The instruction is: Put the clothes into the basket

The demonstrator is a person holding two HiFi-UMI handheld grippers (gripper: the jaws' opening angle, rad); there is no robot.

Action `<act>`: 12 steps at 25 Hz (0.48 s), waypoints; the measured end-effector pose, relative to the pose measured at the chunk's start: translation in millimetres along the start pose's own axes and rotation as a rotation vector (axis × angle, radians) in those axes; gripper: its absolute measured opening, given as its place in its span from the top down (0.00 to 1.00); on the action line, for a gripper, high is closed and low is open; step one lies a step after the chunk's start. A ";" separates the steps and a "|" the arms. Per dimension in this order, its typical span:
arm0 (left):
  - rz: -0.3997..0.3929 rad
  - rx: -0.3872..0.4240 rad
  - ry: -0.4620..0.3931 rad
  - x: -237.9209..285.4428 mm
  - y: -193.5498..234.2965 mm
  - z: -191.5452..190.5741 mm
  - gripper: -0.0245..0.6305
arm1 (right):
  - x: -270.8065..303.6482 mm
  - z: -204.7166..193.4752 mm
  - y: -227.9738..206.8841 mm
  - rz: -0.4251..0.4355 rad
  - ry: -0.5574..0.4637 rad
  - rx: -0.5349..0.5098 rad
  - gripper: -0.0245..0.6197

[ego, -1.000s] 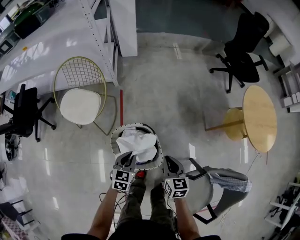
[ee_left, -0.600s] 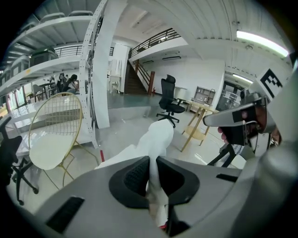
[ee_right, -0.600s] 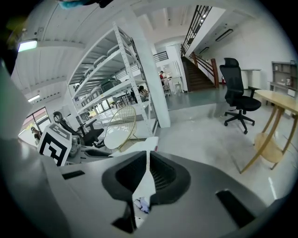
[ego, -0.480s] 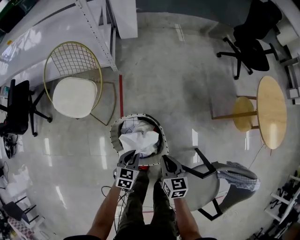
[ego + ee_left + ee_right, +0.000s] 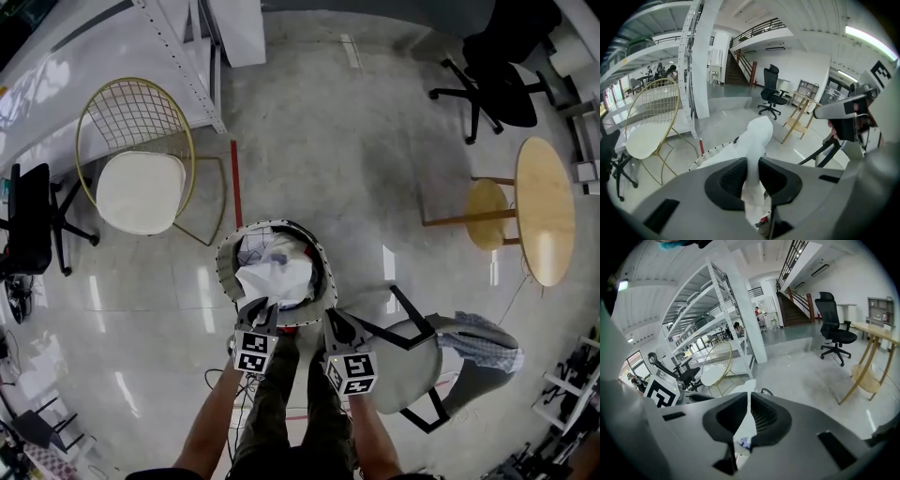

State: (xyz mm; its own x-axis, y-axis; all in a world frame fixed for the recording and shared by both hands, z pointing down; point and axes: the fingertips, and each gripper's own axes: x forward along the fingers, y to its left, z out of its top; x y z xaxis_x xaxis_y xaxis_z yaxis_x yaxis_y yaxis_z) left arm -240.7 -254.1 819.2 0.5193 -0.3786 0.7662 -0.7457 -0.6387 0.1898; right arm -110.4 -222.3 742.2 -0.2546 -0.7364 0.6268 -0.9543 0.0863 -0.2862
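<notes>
Basket (image 5: 223, 272) on the floor (image 5: 328, 169), near centre, holds a white garment (image 5: 275, 279) over other clothes (image 5: 251, 249). Left gripper (image 5: 258, 307) jaws pinch its edge, just easing apart; right gripper (image 5: 334, 317) jaws closed narrowly on it.

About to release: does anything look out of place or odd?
Nothing spilled or damaged. The left tongs and right tongs both pinch the white cloth over the basket. One checked garment lies draped on the grey chair, outside the basket.

The white garment (image 5: 275, 279) is soft matt cloth, the floor (image 5: 141, 291) glossy, the round table (image 5: 547, 220) wood.
</notes>
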 end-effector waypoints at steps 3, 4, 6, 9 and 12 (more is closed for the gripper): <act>-0.018 -0.042 -0.029 -3.3 -2.7 2.8 0.72 | -0.2 5.0 1.1 -0.004 -0.008 0.000 0.89; -0.019 -0.047 -0.037 -4.6 -3.8 5.1 0.67 | -0.3 6.4 1.1 -0.005 -0.010 0.001 0.89; -0.019 -0.052 -0.046 -7.1 -6.9 8.9 0.61 | -1.9 8.2 0.8 -0.011 -0.015 0.005 0.89; -0.022 -0.055 -0.065 -11.6 -9.9 15.1 0.55 | -5.2 10.1 3.8 -0.015 -0.024 0.008 0.89; -0.032 -0.043 -0.066 -18.1 -13.6 17.1 0.55 | -11.0 10.9 6.7 -0.019 -0.028 -0.001 0.89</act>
State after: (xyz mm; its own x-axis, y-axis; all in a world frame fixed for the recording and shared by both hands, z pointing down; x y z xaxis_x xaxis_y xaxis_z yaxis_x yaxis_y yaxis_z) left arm -232.8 -250.0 792.3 0.5683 -0.4026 0.7176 -0.7447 -0.6225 0.2405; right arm -112.3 -220.9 725.5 -0.2323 -0.7563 0.6115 -0.9590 0.0733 -0.2737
